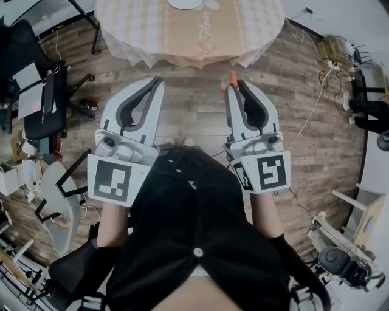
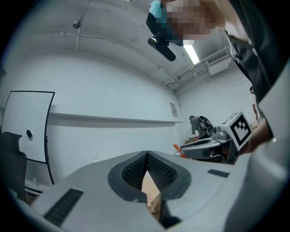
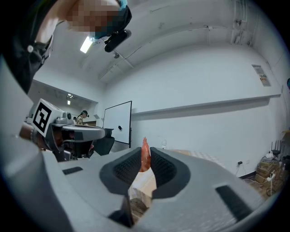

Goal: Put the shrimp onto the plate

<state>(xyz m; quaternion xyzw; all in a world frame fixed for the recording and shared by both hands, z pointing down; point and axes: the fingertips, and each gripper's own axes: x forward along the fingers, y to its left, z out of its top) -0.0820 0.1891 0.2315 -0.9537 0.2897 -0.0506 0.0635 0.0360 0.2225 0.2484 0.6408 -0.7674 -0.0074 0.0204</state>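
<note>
While both claws point toward the round table (image 1: 188, 33), neither is over it; the plank floor (image 1: 194, 115) lies below their tips. A person in dark clothing stands with one claw in each hand, held side by side and apart.

Right claw (image 1: 233, 84): closed on the shrimp (image 1: 231, 76). The right gripper view confirms this. The shrimp (image 3: 145, 156) is orange and pinched upright between the ribbed pads (image 3: 125, 171), with its narrow end sticking out past the claw's tips. It is in the air, short of the table edge ahead of the claw.

Left claw (image 1: 159, 81): tips together, nothing held. In the left gripper view its pads (image 2: 133, 172) meet at the front. A narrow wedge-shaped gap remains behind the contact, and something pale shows through it; I cannot tell what.

Plate (image 1: 185, 3): white, on the table, well ahead of both claws and cut off by the top edge of the head view. A patterned tablecloth (image 1: 243, 27) covers the table.

Cross-check: the left gripper view shows the right claw off to its right, with its marker cube (image 2: 240, 128) and the shrimp (image 2: 176, 147) at its tip. The right gripper view shows a whiteboard (image 3: 118, 120) beyond its tips, to the left.
</note>
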